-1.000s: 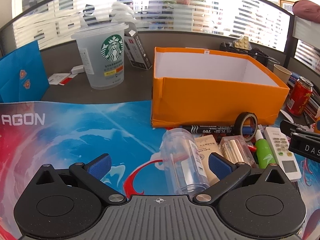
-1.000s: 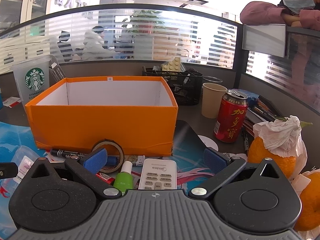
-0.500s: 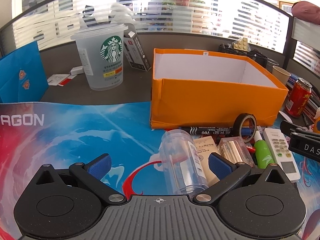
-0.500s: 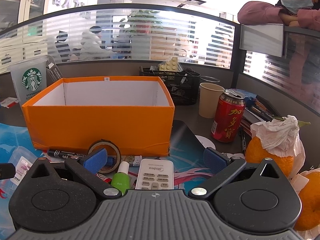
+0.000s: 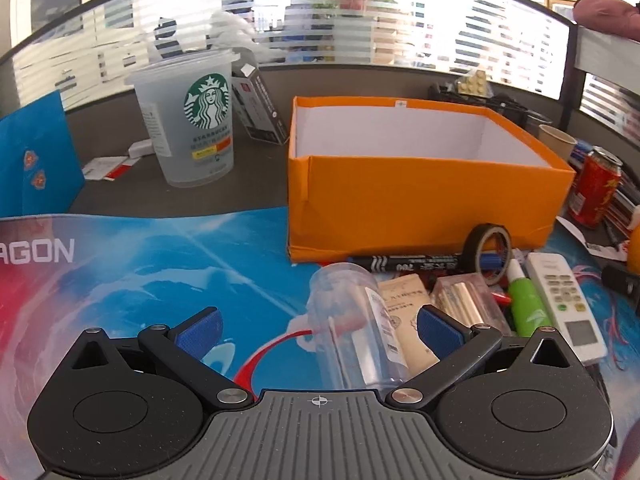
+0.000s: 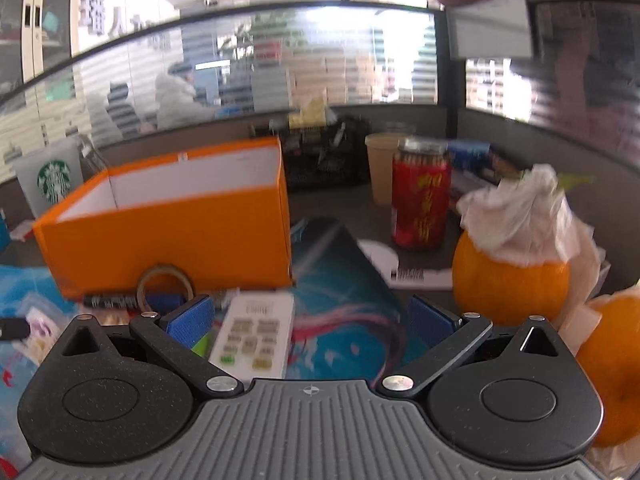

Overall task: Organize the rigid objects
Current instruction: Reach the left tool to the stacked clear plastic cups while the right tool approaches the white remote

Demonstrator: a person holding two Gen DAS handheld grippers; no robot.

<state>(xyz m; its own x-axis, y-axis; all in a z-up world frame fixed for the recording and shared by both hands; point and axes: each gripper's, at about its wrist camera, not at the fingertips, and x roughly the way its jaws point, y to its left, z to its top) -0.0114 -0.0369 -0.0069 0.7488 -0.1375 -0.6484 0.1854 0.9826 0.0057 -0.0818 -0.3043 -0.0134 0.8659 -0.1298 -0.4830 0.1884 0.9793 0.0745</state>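
Behind striped glass partitions, the grey counter (image 5: 120, 196) carries an empty orange box (image 5: 420, 204). Before it lie a white remote (image 6: 252, 332), a clear plastic cup (image 5: 352, 320) on its side, and a tape roll (image 5: 488, 250). Left tongs (image 5: 318, 330) spread around the cup, untouching; right tongs (image 6: 310, 320) spread, empty, over the remote.

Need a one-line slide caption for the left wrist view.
Open left gripper poised over clear plastic cup lying before the empty orange cardboard box.
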